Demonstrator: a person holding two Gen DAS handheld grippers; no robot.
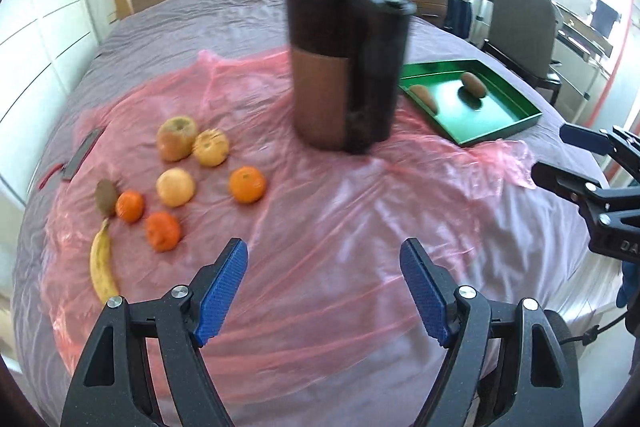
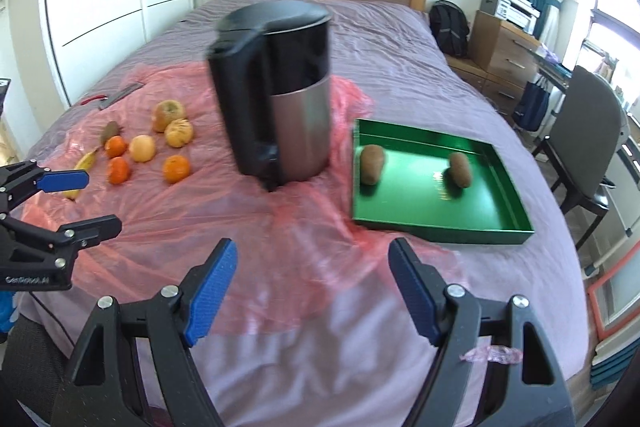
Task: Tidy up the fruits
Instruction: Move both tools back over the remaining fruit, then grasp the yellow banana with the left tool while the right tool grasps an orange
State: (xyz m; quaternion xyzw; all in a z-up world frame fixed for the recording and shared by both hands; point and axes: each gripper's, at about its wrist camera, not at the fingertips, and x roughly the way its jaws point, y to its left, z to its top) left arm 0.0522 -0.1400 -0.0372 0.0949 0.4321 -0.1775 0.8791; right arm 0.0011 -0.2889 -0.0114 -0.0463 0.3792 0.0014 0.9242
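Your 2 fuzzy, oval kiwis (image 2: 373, 164) lie in the glossy green tray (image 2: 516, 203); the rest of the round fruit (image 1: 175, 187) sits motion-blurred on crinkled pink plastic (image 1: 320, 211), beyond a kettle (image 2: 280, 99). Your left gripper (image 1: 324, 263) and right gripper (image 2: 312, 259) gape wide, empty.

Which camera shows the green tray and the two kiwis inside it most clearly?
The right wrist view: the whole green tray lies open, both kiwis apart. In the left wrist view the kettle hides one tray corner, at a flatter angle.
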